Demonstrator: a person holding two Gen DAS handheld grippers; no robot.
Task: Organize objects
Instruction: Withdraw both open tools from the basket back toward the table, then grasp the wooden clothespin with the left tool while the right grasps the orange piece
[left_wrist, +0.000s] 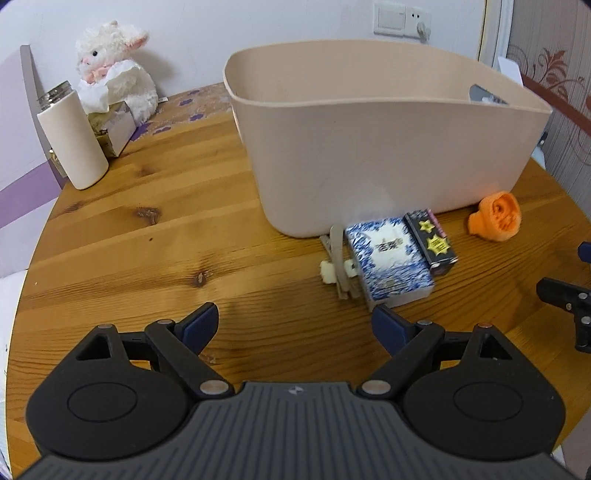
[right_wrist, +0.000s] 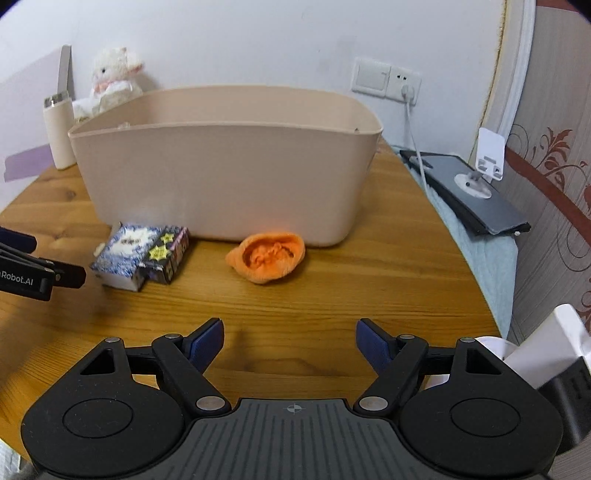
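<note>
A beige plastic bin (left_wrist: 369, 147) stands on the round wooden table (left_wrist: 147, 240); it also shows in the right wrist view (right_wrist: 221, 177). In front of it lie a blue-white patterned box (left_wrist: 389, 260) (right_wrist: 123, 253), a small black box with yellow stars (left_wrist: 432, 240) (right_wrist: 166, 254), a hair clip (left_wrist: 340, 266) and an orange rolled sock (left_wrist: 496, 216) (right_wrist: 267, 258). My left gripper (left_wrist: 295, 328) is open and empty, just short of the patterned box. My right gripper (right_wrist: 290, 343) is open and empty, a little short of the sock.
A cream bottle (left_wrist: 72, 140), a tissue box (left_wrist: 114, 129) and a white plush lamb (left_wrist: 114, 66) sit at the table's back left. A dark tablet with a phone holder (right_wrist: 469, 192) lies off the table's right edge. A wall socket with cable (right_wrist: 402, 85) is behind.
</note>
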